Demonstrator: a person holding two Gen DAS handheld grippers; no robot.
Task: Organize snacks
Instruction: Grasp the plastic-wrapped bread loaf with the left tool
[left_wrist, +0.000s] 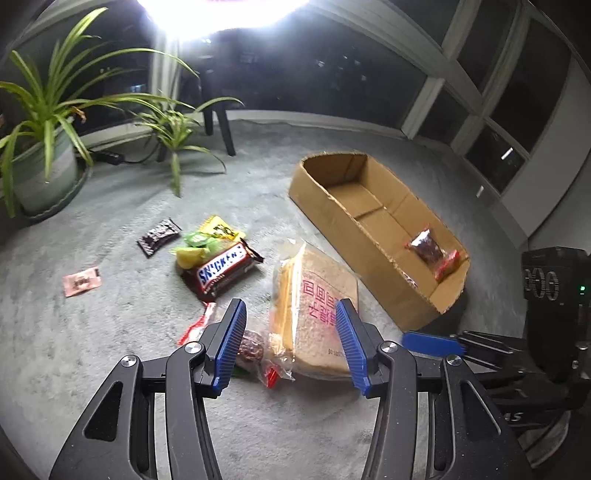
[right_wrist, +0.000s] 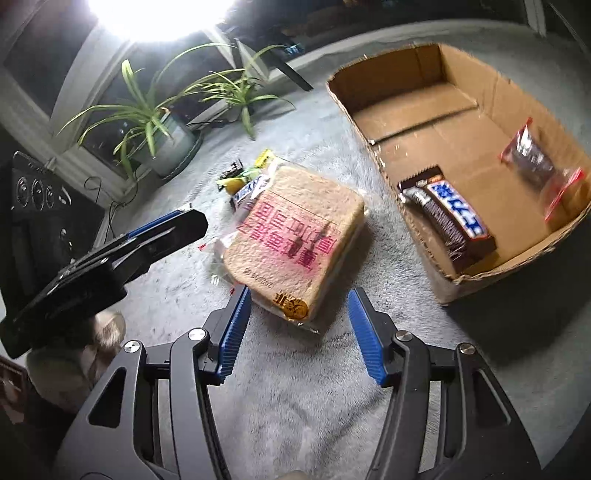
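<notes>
Our left tool (left_wrist: 291, 341) hangs open above the bread (left_wrist: 317, 306) on the carpet (left_wrist: 129, 325). The Snickers (left_wrist: 221, 267) lies left of it. A box (left_wrist: 373, 236) holds one packet (left_wrist: 432, 253).

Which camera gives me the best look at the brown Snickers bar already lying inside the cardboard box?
The right wrist view: the brown Snickers bar lies in full sight on the floor of the open cardboard box. In the left wrist view the box's near wall hides it; only the clear red-edged snack packet shows inside.
</notes>
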